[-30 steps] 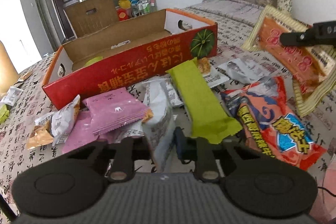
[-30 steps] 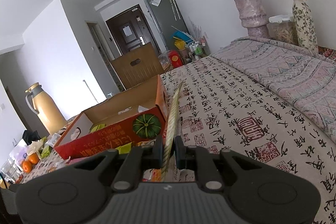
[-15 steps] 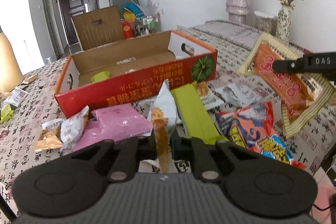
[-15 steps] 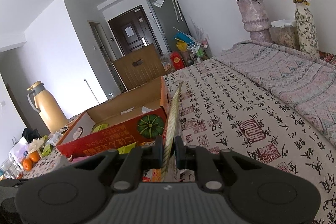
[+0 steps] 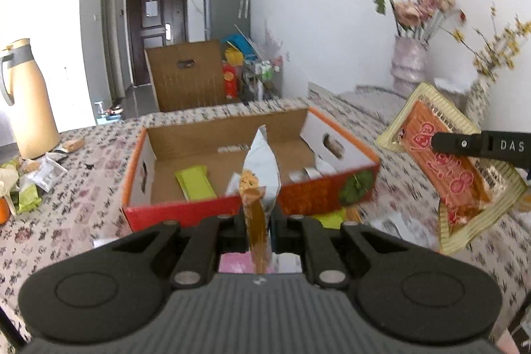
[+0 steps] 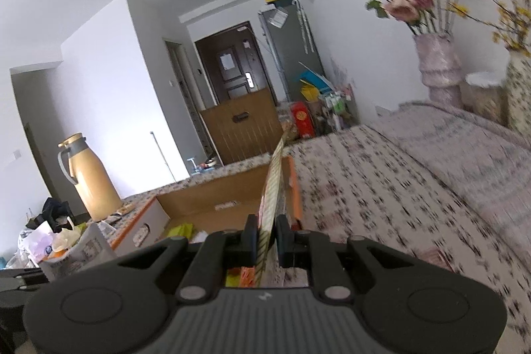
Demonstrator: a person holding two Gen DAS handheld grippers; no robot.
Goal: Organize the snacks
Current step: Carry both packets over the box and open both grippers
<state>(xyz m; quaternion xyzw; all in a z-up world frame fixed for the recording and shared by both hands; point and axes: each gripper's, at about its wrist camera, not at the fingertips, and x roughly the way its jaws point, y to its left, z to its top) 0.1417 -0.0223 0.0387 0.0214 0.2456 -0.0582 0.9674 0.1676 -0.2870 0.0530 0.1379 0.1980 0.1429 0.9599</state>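
My left gripper point(image 5: 258, 219) is shut on a white and orange snack packet point(image 5: 259, 175), held upright in the air in front of the red cardboard box point(image 5: 298, 199). The box is open; a green packet point(image 5: 195, 184) and some small white packets lie inside. My right gripper point(image 6: 266, 229) is shut on a flat gold and orange snack bag point(image 6: 272, 184), seen edge-on above the box's right end point(image 6: 293, 184). The same bag point(image 5: 448, 175) shows in the left wrist view at the right, with the right gripper's finger across it.
A tan thermos point(image 5: 31, 102) stands at the left, with loose wrappers point(image 5: 30, 181) near it. Vases of flowers point(image 5: 410, 68) stand at the back right on the patterned tablecloth point(image 6: 398, 188). More packets lie under my left gripper, mostly hidden.
My left gripper has closed on the white and orange packet and lifted it off the pile toward the box. My right gripper has carried the gold bag up and closer to the box.
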